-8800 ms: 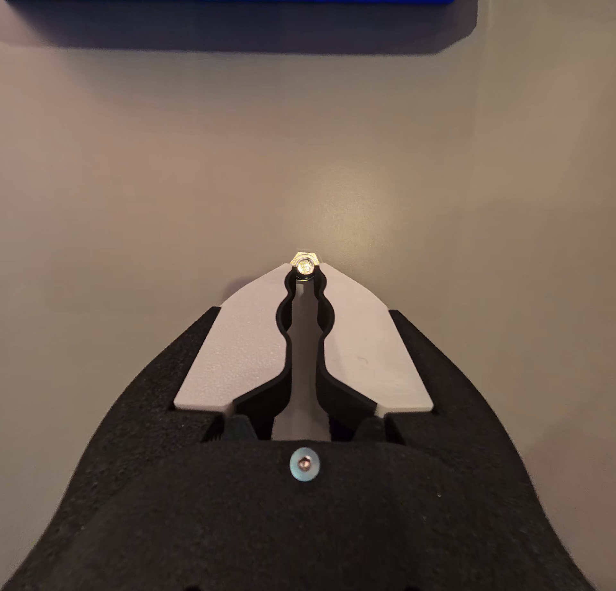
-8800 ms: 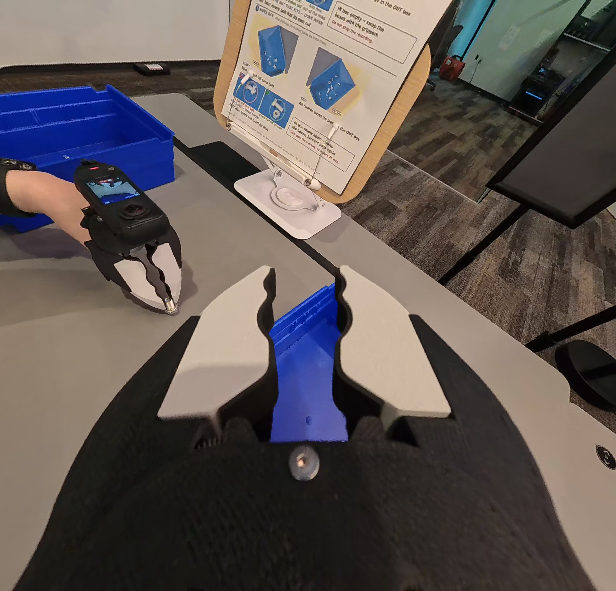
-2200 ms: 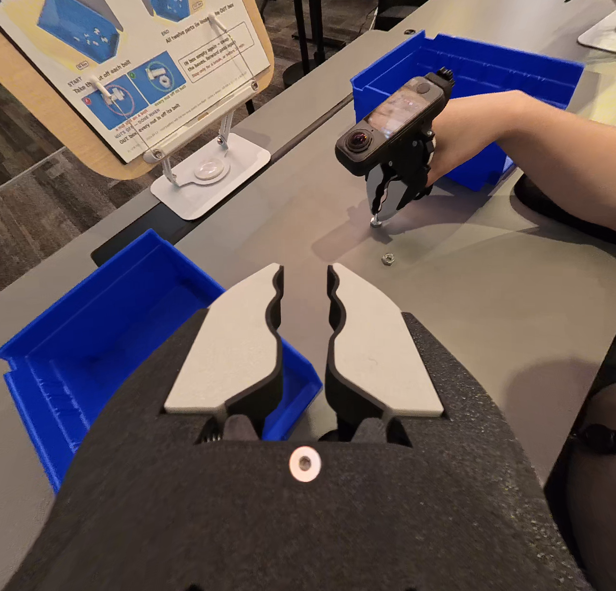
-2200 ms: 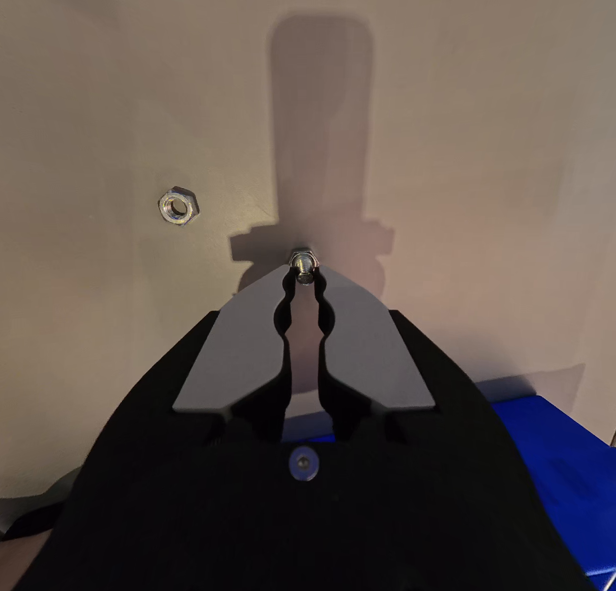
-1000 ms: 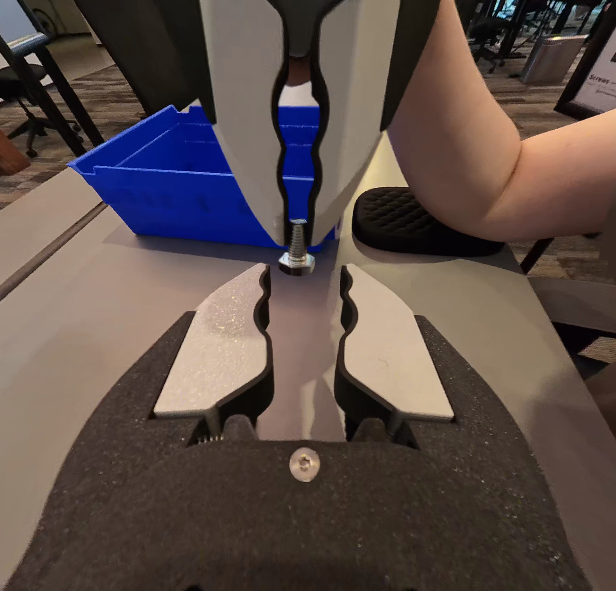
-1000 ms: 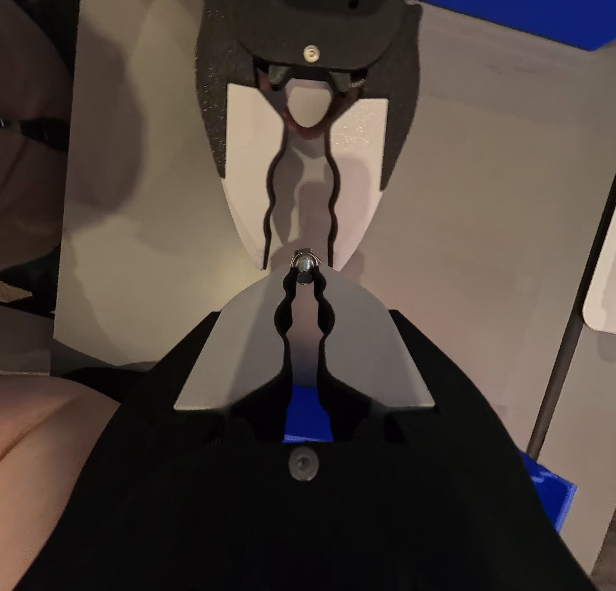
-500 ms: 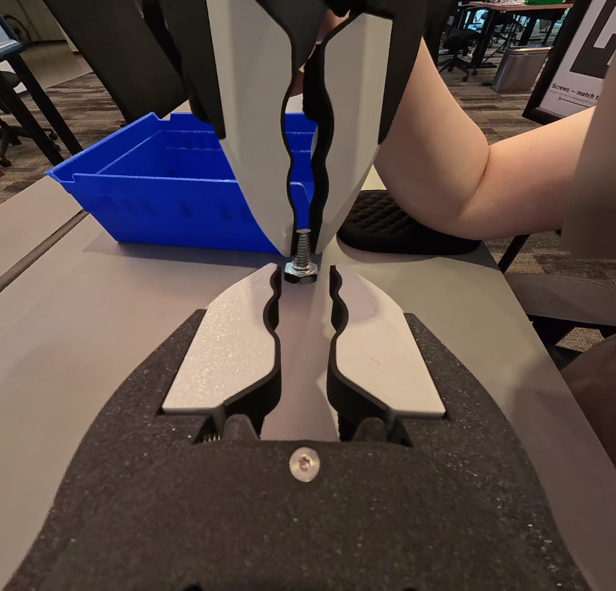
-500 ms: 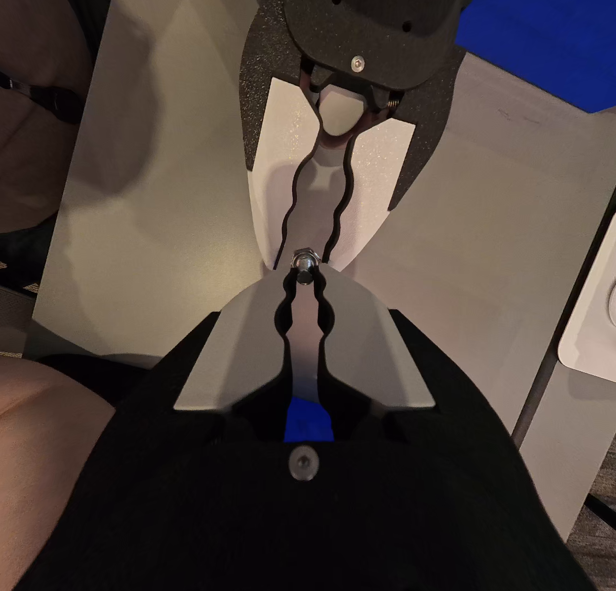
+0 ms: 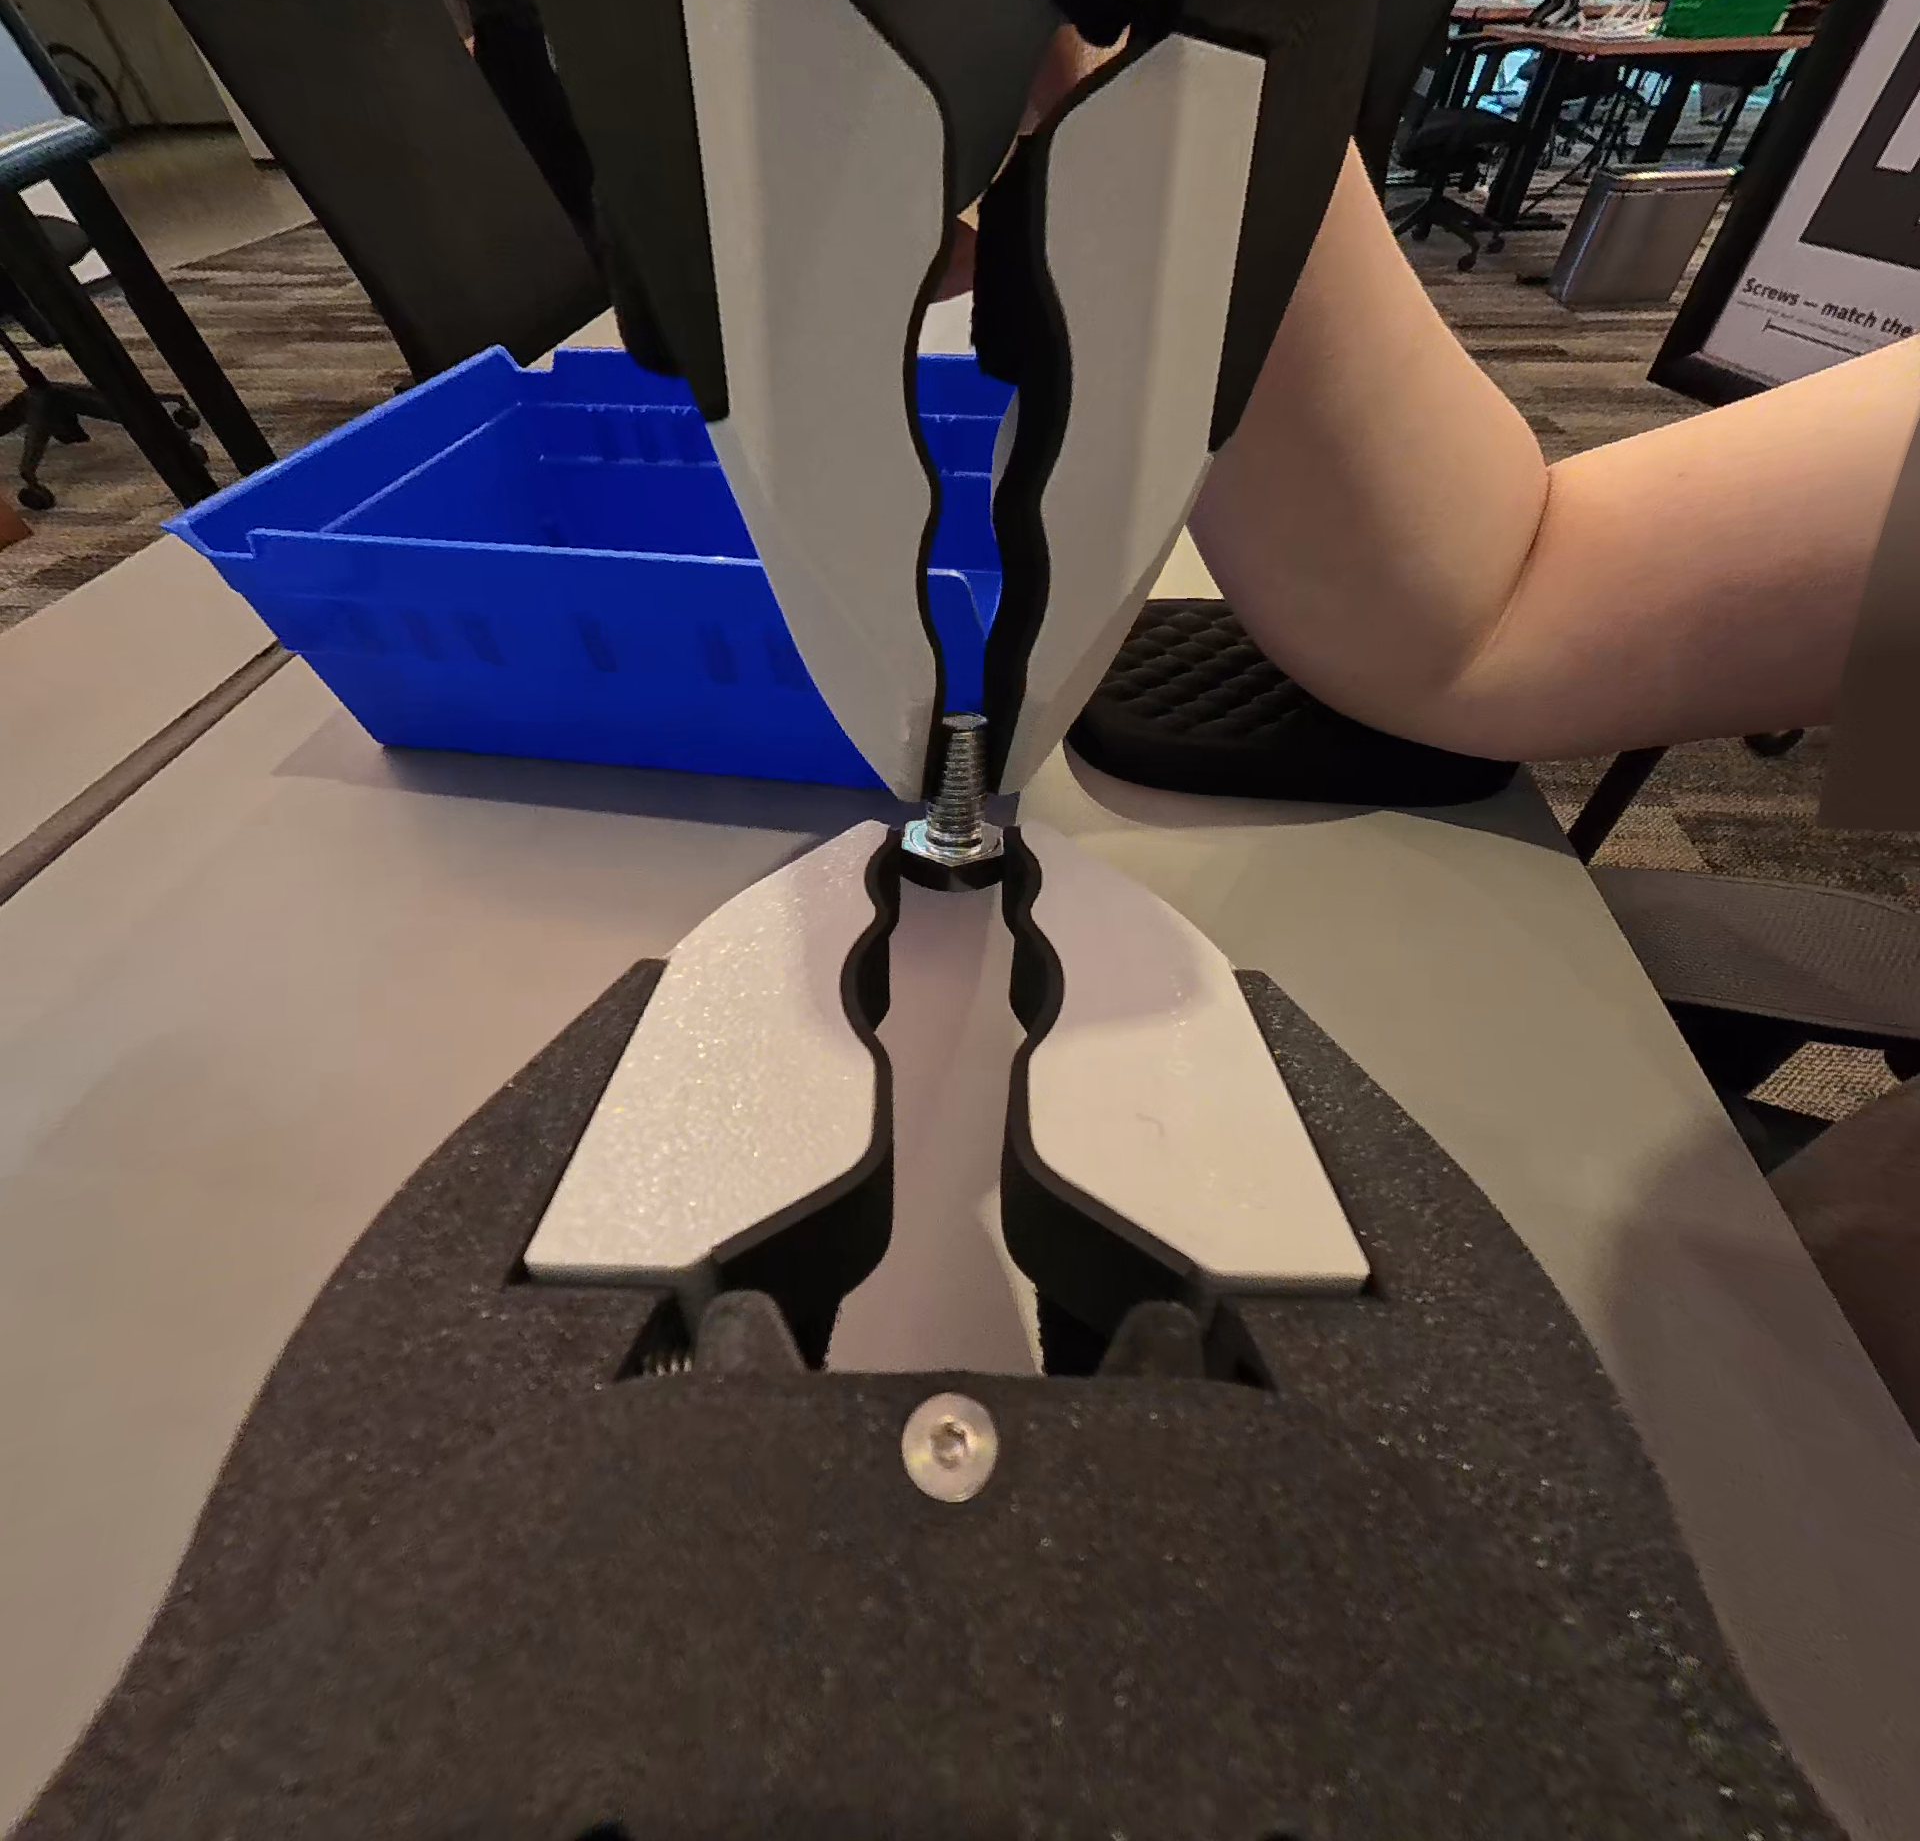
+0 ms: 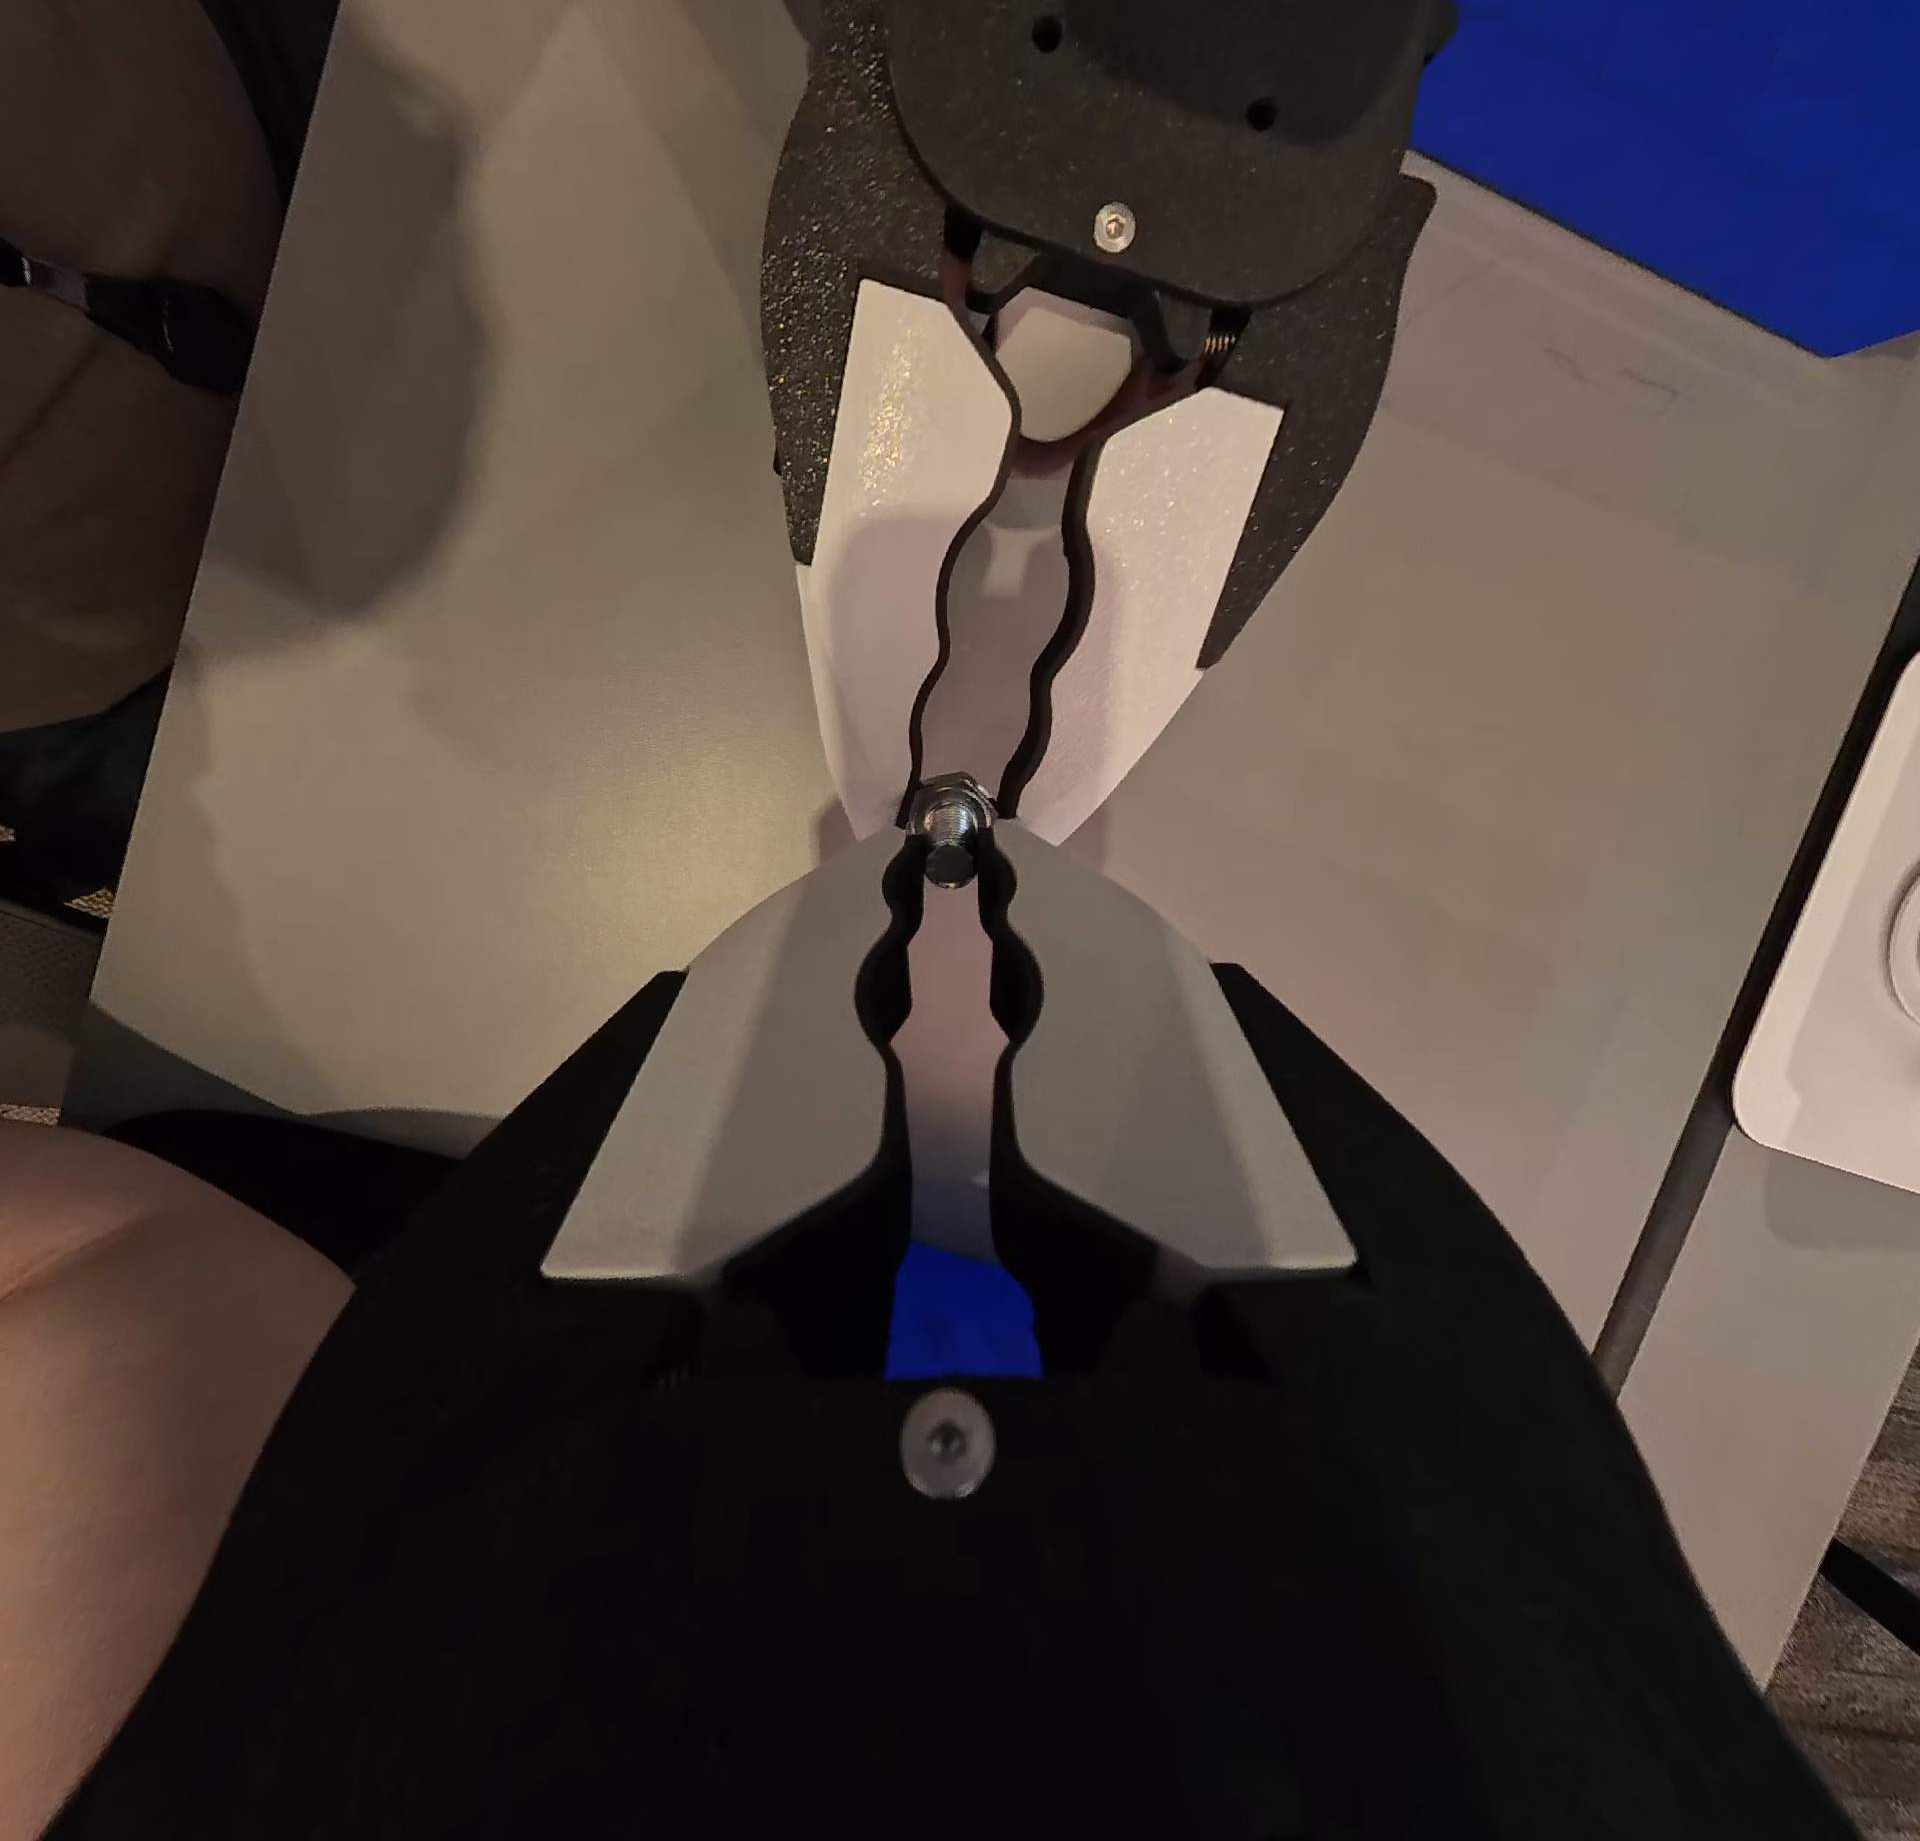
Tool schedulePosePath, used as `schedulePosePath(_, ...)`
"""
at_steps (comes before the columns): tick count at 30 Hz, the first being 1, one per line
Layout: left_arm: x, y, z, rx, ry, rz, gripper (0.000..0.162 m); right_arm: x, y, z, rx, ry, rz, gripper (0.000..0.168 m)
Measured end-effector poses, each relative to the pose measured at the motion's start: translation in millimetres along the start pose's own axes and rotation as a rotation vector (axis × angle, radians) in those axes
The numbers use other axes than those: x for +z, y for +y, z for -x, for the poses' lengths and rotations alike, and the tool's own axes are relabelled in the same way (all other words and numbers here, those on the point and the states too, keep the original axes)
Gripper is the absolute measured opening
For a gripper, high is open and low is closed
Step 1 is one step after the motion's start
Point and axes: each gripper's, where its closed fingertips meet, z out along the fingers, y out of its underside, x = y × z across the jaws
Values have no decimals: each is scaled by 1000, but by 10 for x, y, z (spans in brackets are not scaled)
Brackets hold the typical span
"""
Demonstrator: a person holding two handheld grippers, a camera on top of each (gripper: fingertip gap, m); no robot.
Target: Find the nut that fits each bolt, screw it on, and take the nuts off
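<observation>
Right gripper fingers pinch bolt; left gripper on nut.

bolt: bright threaded metal
nut: shiny metal
bin, left of frame: glossy blue plastic
table: smooth matt grey

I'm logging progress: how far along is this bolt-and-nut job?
Done: nothing finished shows. In hand: the right gripper is shut on the bolt by its threads; the left gripper is shut on the hex piece at its lower end, nut or bolt head I cannot tell. Left, probably: the turning, then dropping parts in the blue bin.
</observation>
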Motion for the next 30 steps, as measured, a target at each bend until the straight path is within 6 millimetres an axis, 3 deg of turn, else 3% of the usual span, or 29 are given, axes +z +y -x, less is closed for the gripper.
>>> schedulePosePath(7,-10,-18,17,4,-13,-7,18,-12,-15,-18,-4,12,-16,11)
schedulePosePath(12,-89,-93,75,-21,-24,-34,18,-125,-190,-107,-14,75,-146,24)
schedulePosePath(15,-242,-163,174,-5,-60,-43,18,-373,-348,-212,-47,188,-276,24)
schedulePosePath(19,-655,-383,450,11,-161,-71,18,-641,-542,-276,-59,248,-463,25)
schedulePosePath(23,-1196,-684,761,-10,-281,-140,18,-455,-468,-314,-11,162,-436,27)
schedulePosePath(30,-1964,-1224,985,80,-467,-227,18,257,-160,-440,64,58,-193,26)
